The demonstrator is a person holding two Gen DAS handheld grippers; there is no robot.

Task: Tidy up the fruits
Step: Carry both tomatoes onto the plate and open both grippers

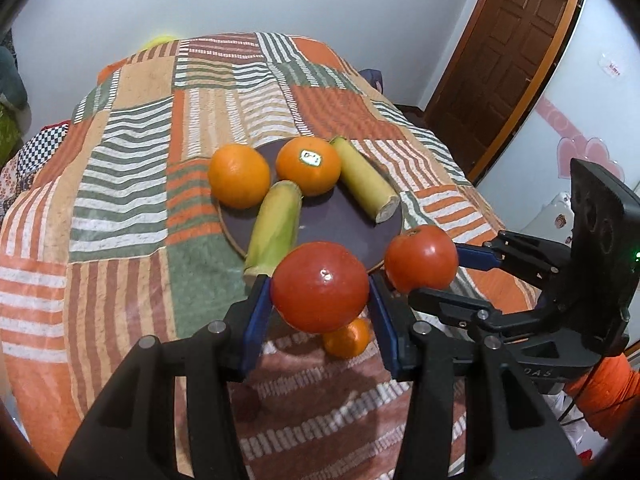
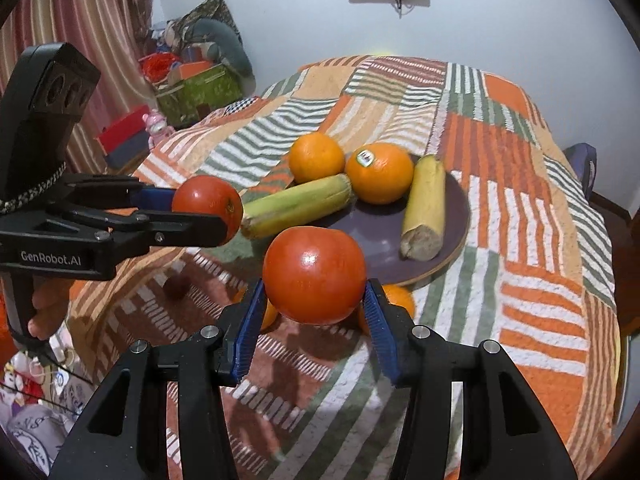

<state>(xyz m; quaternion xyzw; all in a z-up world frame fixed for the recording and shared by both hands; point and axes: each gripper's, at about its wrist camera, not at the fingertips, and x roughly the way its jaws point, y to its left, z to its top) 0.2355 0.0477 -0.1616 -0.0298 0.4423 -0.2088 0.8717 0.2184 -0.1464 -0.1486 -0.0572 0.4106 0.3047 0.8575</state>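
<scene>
Clearly two tomatoes held aloft, one per gripper. Left gripper [image 1: 320,292] partly closed, blue pads pressing both sides of a tomato [image 1: 320,286] at lower centre of the left view; right gripper [image 2: 314,300] likewise clamped on a second tomato [image 2: 314,274] in its own view. Round dark plate [image 1: 340,224] mid-frame on a striped patchwork cloth [image 1: 120,200], carrying two oranges [image 1: 308,165] and two cut banana pieces [image 1: 276,226]. Only from the left: a brown door [image 1: 504,60] at upper right. Only from the right: a hand [image 2: 48,304] at far left and cluttered boxes [image 2: 196,92] at upper left. Small orange [image 1: 347,338] on the cloth beneath the tomato.
</scene>
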